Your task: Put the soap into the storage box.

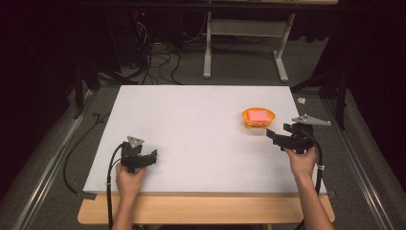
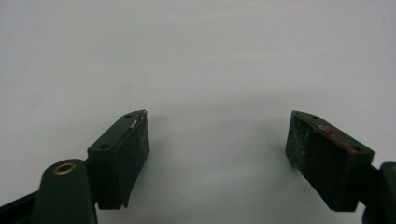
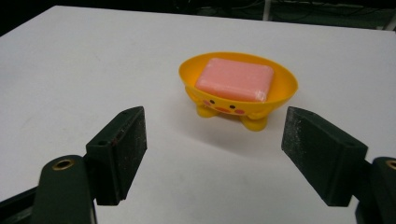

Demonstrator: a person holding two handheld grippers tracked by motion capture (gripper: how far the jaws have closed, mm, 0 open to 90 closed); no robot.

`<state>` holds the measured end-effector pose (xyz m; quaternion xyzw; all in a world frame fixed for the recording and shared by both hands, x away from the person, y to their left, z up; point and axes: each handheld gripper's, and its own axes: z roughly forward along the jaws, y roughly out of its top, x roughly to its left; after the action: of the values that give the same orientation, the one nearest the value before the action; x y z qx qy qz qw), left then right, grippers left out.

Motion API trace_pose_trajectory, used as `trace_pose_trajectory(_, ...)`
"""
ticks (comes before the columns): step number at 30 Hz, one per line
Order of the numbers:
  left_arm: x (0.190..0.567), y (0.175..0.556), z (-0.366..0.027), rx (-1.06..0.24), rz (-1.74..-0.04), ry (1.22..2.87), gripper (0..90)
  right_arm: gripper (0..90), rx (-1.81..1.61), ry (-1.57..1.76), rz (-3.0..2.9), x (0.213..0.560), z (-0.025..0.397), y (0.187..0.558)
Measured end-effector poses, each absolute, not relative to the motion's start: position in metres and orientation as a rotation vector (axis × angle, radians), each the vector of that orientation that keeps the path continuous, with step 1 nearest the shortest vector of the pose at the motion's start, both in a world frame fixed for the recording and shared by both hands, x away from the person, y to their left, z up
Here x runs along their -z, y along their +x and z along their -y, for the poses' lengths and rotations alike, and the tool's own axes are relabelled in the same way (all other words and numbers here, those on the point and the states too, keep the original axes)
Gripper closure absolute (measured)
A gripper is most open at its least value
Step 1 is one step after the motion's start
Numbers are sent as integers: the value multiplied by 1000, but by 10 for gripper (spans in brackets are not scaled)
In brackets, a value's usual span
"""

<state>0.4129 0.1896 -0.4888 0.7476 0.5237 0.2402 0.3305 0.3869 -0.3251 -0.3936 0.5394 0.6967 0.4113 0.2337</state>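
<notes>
A pink bar of soap (image 1: 257, 115) (image 3: 235, 79) lies in a small orange dish (image 1: 246, 116) (image 3: 281, 95) with a painted face and little feet, at the right middle of the white table (image 1: 191, 134). My right gripper (image 1: 280, 135) (image 3: 215, 154) is open, just short of the dish on its near side, with bare table between the jaws. My left gripper (image 1: 146, 160) (image 2: 217, 154) is open near the table's front left, held low over bare white surface.
The table's wooden front edge (image 1: 206, 208) runs below the white board. Behind the table stand a white desk frame (image 1: 244, 43) and tangled cables (image 1: 158, 57) on the floor. Metal rails (image 1: 43, 172) flank both sides.
</notes>
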Motion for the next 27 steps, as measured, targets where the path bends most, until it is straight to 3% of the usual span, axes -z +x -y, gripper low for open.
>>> trace_pose_trajectory(27,489,413,-190,-628,-1370,1955,218,240,-1116,1477,-1998,428,313,376)
